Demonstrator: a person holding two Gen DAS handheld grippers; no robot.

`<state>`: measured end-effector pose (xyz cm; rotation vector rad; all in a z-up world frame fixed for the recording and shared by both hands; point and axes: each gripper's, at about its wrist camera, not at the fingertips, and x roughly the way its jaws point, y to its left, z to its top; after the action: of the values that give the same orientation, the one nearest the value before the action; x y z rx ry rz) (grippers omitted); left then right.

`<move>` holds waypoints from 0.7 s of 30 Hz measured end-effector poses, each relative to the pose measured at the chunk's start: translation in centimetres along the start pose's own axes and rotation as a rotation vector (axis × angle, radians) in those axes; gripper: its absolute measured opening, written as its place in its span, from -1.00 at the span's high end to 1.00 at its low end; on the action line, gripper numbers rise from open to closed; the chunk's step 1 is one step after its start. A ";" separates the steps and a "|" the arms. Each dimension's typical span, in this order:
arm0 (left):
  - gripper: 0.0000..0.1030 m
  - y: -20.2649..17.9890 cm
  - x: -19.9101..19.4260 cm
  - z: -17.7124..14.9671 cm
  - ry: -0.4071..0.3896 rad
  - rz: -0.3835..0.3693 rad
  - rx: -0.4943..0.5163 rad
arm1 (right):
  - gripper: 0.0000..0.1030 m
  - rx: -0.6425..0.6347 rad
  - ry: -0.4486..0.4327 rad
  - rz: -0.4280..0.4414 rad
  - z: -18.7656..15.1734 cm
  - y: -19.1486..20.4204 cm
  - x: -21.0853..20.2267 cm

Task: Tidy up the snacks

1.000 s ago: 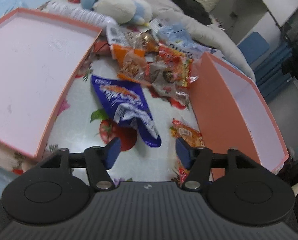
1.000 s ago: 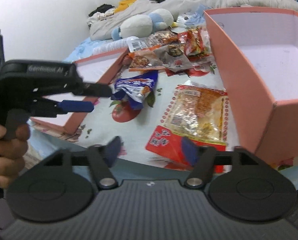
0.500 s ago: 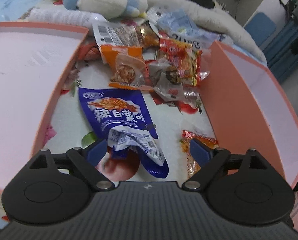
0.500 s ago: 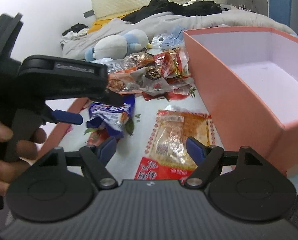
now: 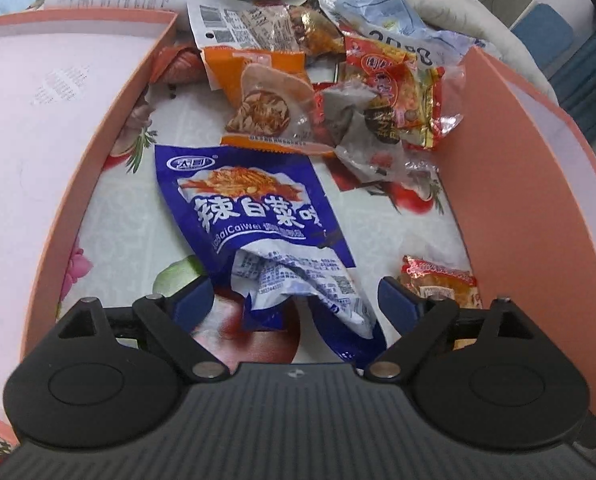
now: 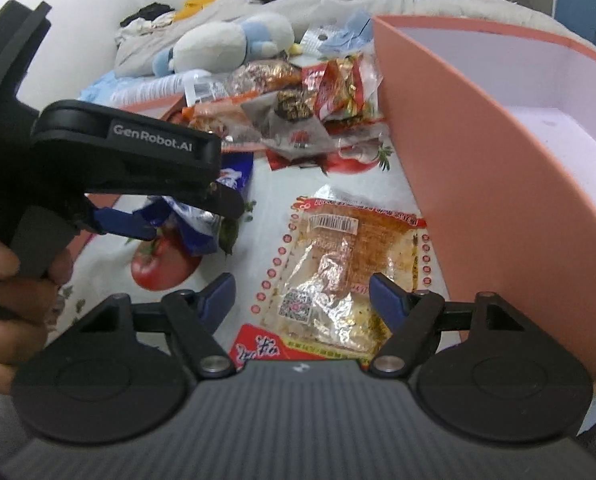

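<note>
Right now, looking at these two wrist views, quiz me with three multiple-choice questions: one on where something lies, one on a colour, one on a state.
1. Where does the blue packet lie?
A. in the left box
B. on the cloth between the two boxes
C. on the plush toy

2. What colour are the outer walls of the right box?
A. salmon pink
B. green
C. black

3. How does the left gripper stand at the blue packet?
A. shut on it
B. open, jaws either side of its near end
C. far from it

Answers: 1 B, it rests on the printed cloth between the boxes. 2 A, the walls show salmon pink. 3 B, both pads stand clear of the packet.
</note>
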<state>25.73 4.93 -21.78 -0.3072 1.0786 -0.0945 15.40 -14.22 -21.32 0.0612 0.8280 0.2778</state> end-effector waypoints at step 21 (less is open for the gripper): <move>0.48 0.7 -2.1 -1.9 -0.038 0.004 0.020 | 0.71 -0.112 0.002 0.008 -0.2 1.6 -0.6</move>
<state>23.07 5.65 -21.03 -0.2880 1.0400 -0.0956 14.48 -12.88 -20.76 -0.0408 0.8134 0.3310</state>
